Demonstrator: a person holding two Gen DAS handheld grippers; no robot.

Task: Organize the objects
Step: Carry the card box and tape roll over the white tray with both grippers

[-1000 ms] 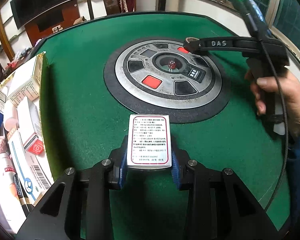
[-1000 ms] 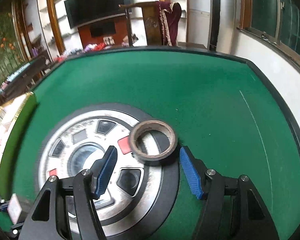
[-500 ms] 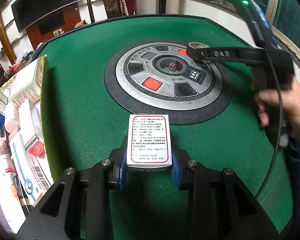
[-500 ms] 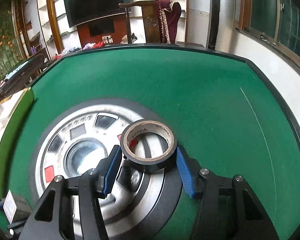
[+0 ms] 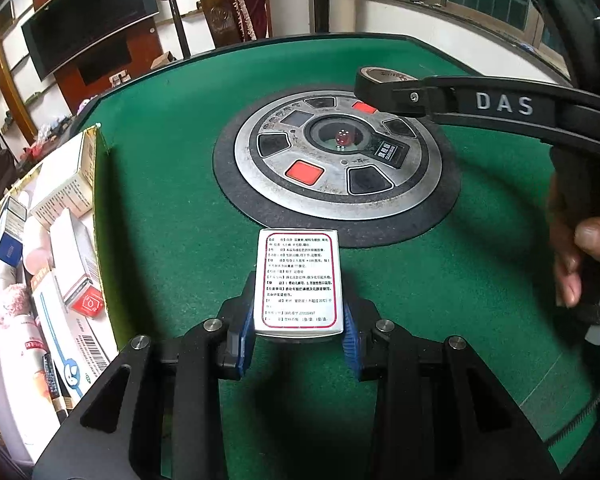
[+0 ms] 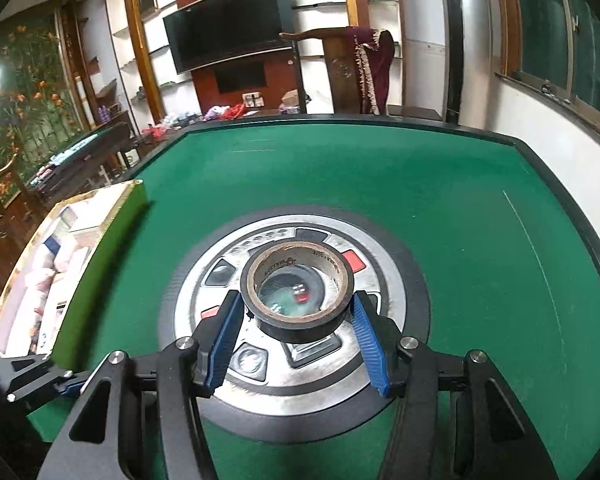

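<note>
Room: living space with a dark television (image 6: pixel 228 26) on the far wall and a wooden chair (image 6: pixel 344 68) draped in maroon cloth behind the counter.
Counter: green felt top (image 6: pixel 440 200) with a dark raised rim.
Centre disc: round silver panel (image 5: pixel 332 156) on a black ring in the middle of the counter, with red and black buttons and a clear dome over a red die (image 5: pixel 342 136).
Tray: open gold-edged tray (image 5: pixel 94 184) at the left edge of the counter, packed with cartons and packets.
Left tool: (image 5: pixel 298 338) at the near edge, its blue pads clamped on both sides of the white box.
Right tool: (image 6: pixel 300 330) above the silver disc, its blue pads pressed against opposite sides of the tape roll; in the left wrist view a bare hand (image 5: pixel 584 264) holds its grip at the right.
White box: small carton (image 5: pixel 299 282) with a red-bordered printed label facing up, held between the left tool's pads just near of the black ring.
Tape roll: black roll (image 6: pixel 298 292) with a brown cardboard core, held level, the dome and die visible through its hole.
</note>
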